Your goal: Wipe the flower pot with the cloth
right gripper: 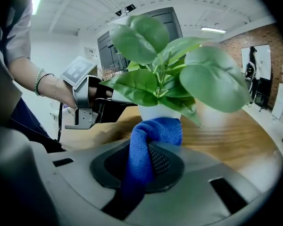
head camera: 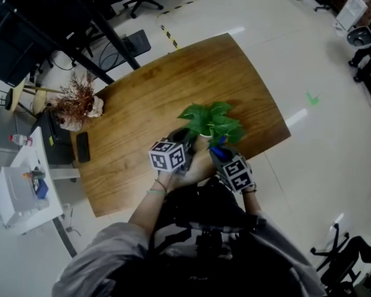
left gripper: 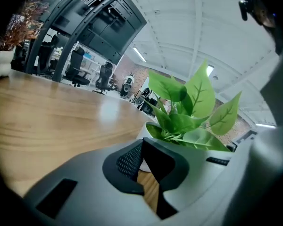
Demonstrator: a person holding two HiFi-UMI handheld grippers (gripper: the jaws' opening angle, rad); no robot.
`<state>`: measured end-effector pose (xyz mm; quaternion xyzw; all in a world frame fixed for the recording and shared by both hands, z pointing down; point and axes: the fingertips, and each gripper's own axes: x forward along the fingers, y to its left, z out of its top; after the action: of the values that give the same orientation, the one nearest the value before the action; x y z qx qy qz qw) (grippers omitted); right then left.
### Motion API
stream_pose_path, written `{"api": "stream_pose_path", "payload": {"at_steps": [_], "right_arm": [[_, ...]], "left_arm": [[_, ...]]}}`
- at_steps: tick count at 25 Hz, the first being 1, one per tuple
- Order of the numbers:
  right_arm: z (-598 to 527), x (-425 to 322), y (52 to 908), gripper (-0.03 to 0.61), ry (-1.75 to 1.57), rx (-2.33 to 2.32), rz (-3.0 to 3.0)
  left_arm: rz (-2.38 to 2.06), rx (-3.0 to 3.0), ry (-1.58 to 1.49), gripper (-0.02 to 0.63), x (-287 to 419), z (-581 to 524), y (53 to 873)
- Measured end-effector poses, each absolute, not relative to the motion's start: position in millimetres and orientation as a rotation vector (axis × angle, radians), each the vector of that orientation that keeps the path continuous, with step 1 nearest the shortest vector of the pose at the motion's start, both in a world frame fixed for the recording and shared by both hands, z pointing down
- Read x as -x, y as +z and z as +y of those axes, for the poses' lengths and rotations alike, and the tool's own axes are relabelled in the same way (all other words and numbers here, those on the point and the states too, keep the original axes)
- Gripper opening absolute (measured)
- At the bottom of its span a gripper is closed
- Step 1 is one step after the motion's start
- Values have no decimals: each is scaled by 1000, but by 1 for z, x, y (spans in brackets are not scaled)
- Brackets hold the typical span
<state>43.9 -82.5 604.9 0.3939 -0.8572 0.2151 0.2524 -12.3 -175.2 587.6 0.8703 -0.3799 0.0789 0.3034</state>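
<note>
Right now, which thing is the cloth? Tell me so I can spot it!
Find the big wooden table, then the white flower pot with green leaves on the person's side of it. The cloth is bunched up close by that pot, pinched in the right claw. It's the only bright blue, fuzzy thing there.

We look along the left gripper, whose black-padded jaws stand narrowly apart with nothing clamped; through the gap we see wood grain and a sliver of the white flower pot. The pot stands on the wooden table just beyond the jaw tips, its green leaves rising above them. At the far left edge we see a dried bouquet in a white vase, and office chairs behind the table.
</note>
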Motion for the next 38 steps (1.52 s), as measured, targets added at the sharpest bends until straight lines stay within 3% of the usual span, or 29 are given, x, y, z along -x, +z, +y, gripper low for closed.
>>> {"api": "stream_pose_path", "payload": {"at_steps": [9,30,38], "right_arm": [[-106,-116,604,57,602,-1294,-2257],[-104,-25,605,57,522,-1014,-2390],[-97,-71,604,58,620,-1145,-2379]], "left_arm": [[-968,-2287,246,5,12,-135,600],[-1032,-2285,210,5,28,-194,595],[-1025,-2267,186,5,30,-168,596]]}}
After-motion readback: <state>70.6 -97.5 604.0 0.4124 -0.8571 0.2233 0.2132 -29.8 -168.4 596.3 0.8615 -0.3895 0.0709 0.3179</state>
